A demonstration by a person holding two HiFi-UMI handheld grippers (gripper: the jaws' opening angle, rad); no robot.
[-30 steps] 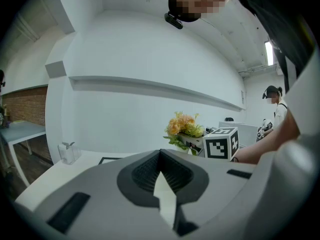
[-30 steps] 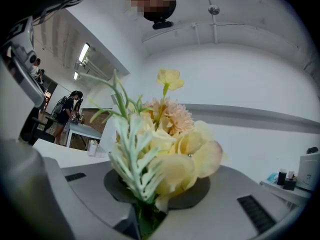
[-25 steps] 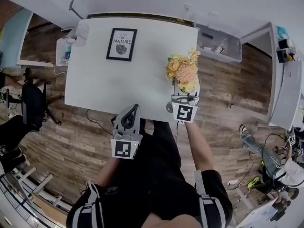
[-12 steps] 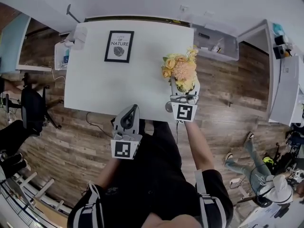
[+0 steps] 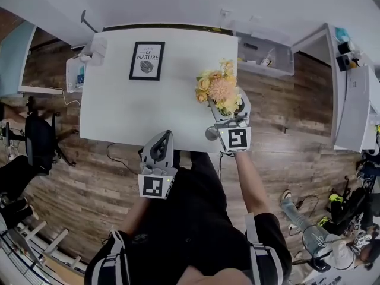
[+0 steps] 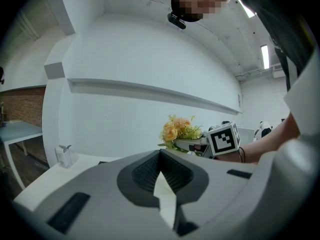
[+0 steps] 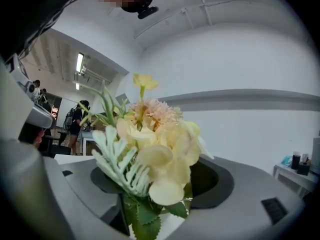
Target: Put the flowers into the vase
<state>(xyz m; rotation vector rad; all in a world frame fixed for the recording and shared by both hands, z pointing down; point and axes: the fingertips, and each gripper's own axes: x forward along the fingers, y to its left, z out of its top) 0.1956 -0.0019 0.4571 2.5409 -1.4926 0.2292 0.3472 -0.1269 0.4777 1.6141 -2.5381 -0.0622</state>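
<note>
A: The right claw (image 5: 229, 107) stands spread. Its jaws have just opened wide, and the flowers (image 7: 150, 144) stand upright between them with neither pad pressing on them.
B: So nothing is pinched there. And the left claw (image 6: 160, 160)?
A: Pressed together and empty, held at the near edge of the bench (image 5: 136, 111), well apart from the flowers.
B: Where do the flowers sit?
A: At the bench's right side, near its front edge. A vase cannot be made out under them, so whether the stems (image 7: 123, 210) are in one is unclear.
B: How would they handle?
A: Probably light and top-heavy, with soft petals that would crush and thin stems that would bend. They look best taken low, on the bundled stems below the leaves, with a gentle squeeze, and kept upright.
</note>
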